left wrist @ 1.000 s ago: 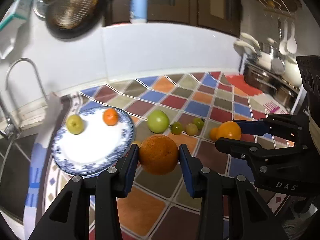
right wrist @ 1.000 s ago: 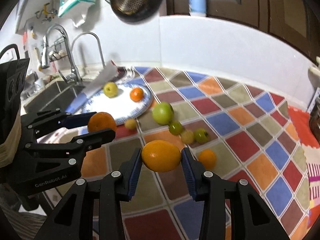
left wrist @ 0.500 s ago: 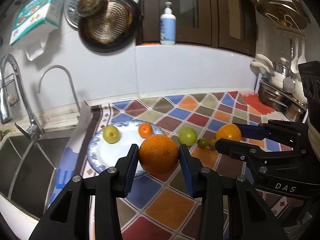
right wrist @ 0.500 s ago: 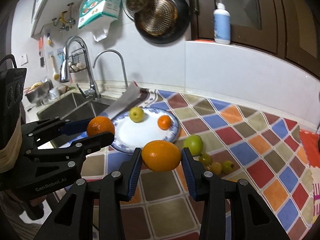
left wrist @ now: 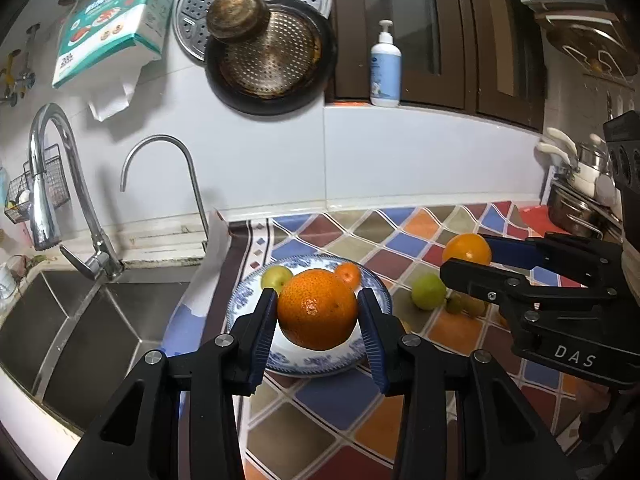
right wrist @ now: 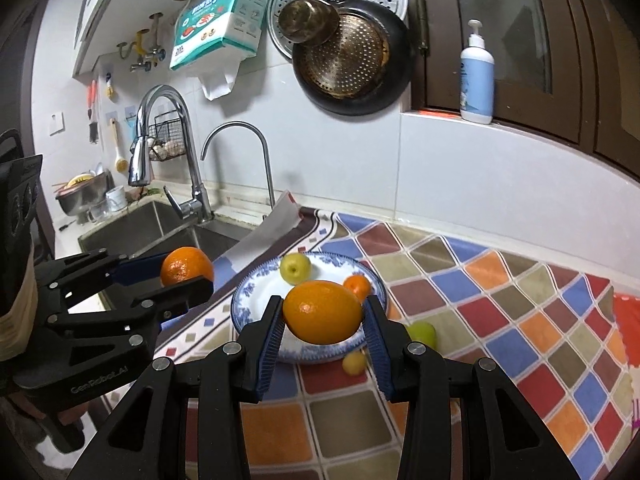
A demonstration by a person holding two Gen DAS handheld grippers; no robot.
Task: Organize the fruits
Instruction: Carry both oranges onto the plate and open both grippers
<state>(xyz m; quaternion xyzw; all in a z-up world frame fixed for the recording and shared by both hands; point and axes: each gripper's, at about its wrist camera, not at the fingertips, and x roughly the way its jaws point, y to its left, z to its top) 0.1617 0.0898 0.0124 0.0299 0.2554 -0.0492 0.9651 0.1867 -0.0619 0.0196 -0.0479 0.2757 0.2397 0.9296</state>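
Bright squares of many colours cover the cloth (right wrist: 500,292) on the kitchen counter, next to a sink (left wrist: 72,320). On the cloth sits a blue-rimmed plate (left wrist: 244,300) with a small yellow-green fruit (left wrist: 276,276) and a tiny orange fruit (right wrist: 358,286) on it. The left gripper (left wrist: 318,320) squeezes a round orange (left wrist: 318,314) and holds it up in the air over the plate. The right gripper (right wrist: 323,324) squeezes a smoother orange one (right wrist: 323,312) above the plate too. A green apple (left wrist: 428,291) lies on the cloth beside the plate.
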